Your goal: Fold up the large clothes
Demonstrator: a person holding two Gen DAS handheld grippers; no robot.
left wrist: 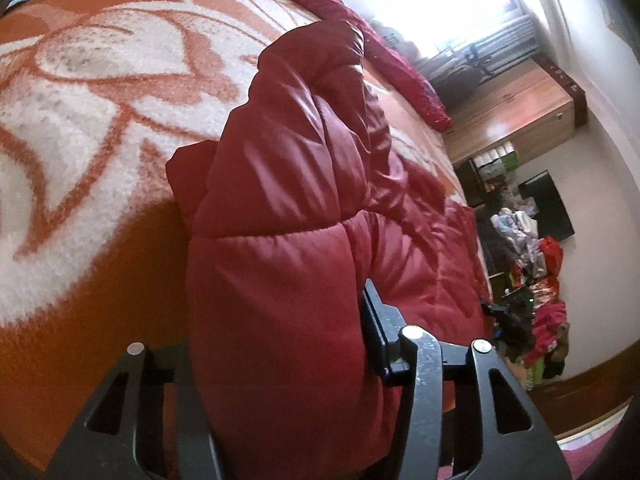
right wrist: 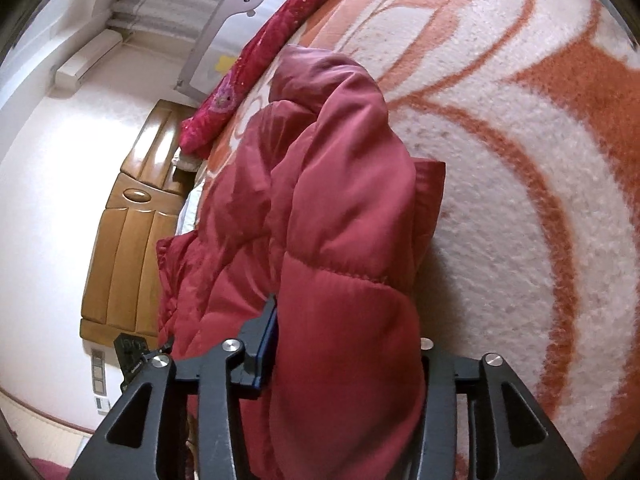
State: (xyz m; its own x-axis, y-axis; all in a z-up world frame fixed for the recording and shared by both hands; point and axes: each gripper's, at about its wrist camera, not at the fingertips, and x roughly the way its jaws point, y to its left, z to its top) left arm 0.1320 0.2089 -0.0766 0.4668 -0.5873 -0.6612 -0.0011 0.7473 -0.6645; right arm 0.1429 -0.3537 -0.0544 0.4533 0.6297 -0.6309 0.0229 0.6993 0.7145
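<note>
A red quilted puffer jacket (left wrist: pixel 288 200) lies on an orange and white patterned blanket (left wrist: pixel 100 100) on a bed. My left gripper (left wrist: pixel 280 344) is shut on a thick padded fold of the jacket, which bulges between the black fingers (left wrist: pixel 376 332) and hides the left one. In the right wrist view the same jacket (right wrist: pixel 340 208) fills the middle. My right gripper (right wrist: pixel 344 344) is shut on another padded fold of it, with the left finger (right wrist: pixel 264 344) showing and the right one mostly covered. The rest of the jacket trails away over the blanket (right wrist: pixel 520 160).
A dark red bolster (left wrist: pixel 380 40) lies along the far side of the bed. A wooden wardrobe (left wrist: pixel 516 112) and a pile of clothes (left wrist: pixel 536 280) stand by the wall. A wooden headboard (right wrist: pixel 120 240) and a bed rail (right wrist: pixel 240 8) show in the right wrist view.
</note>
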